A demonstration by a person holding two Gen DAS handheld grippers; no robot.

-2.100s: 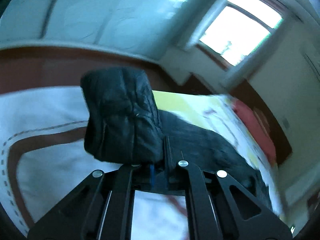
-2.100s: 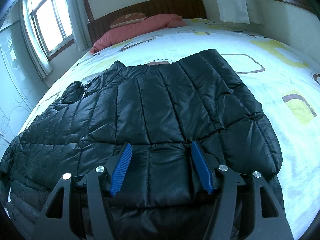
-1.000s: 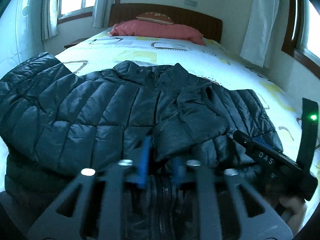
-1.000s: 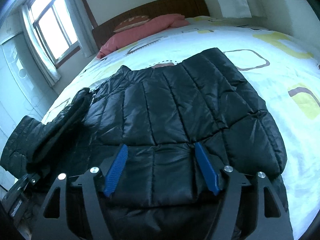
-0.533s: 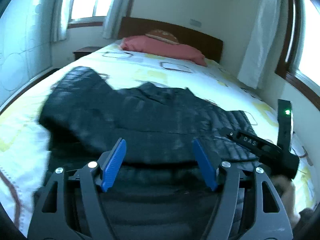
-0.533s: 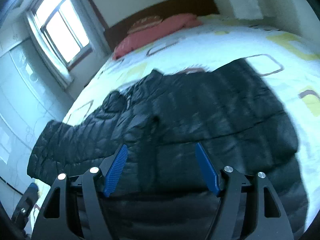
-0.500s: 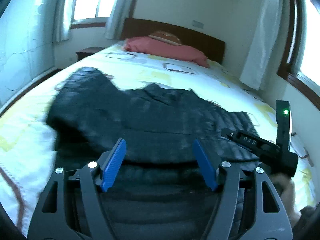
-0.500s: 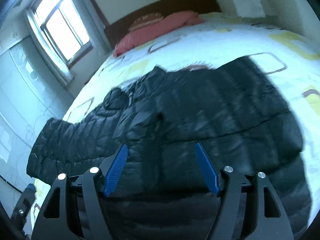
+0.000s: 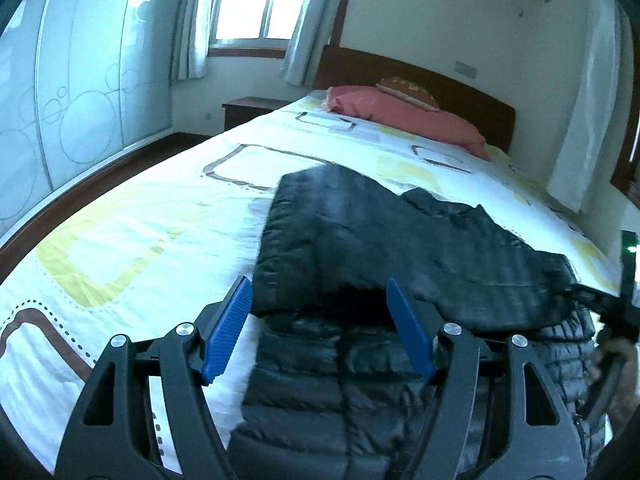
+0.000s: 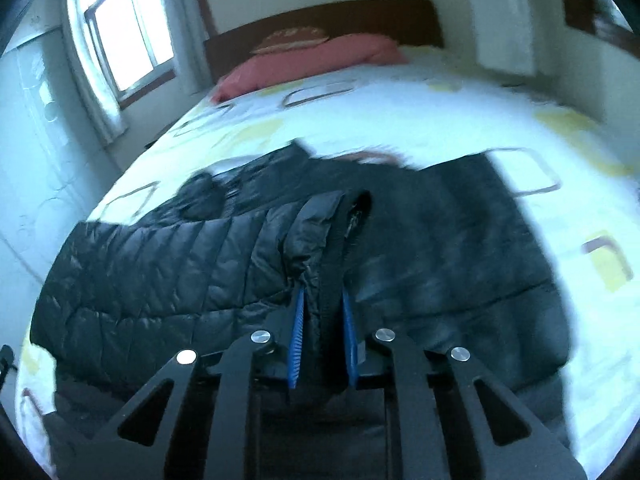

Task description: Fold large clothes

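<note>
A black quilted jacket [image 9: 400, 240] lies spread on a bed [image 9: 132, 236] with a white cover printed in yellow and brown rounded squares. In the left wrist view the bare cover fills the left half of the frame, and the jacket occupies the centre and right, one panel folded over the rest. The left gripper [image 9: 320, 332] sits at the lower centre with its blue pads [image 9: 228, 332] spread wide apart and gripping nothing; the jacket's near edge lies between and just beyond them, running down under the gripper's frame. At the far right edge of that frame part of the other handheld tool shows, with a green light. A red pillow [image 9: 404, 116] rests against the dark headboard [image 9: 420, 76] at upper centre.

In the right wrist view the jacket [image 10: 168, 268] stretches from the left edge across the middle of the frame, blurred on its right side. The right gripper [image 10: 322, 332] at lower centre is clamped on a raised ridge of the jacket's fabric, its blue pads pressing the dark fold from both sides. The fold stands up and runs away from the jaws toward mid-frame.
</note>
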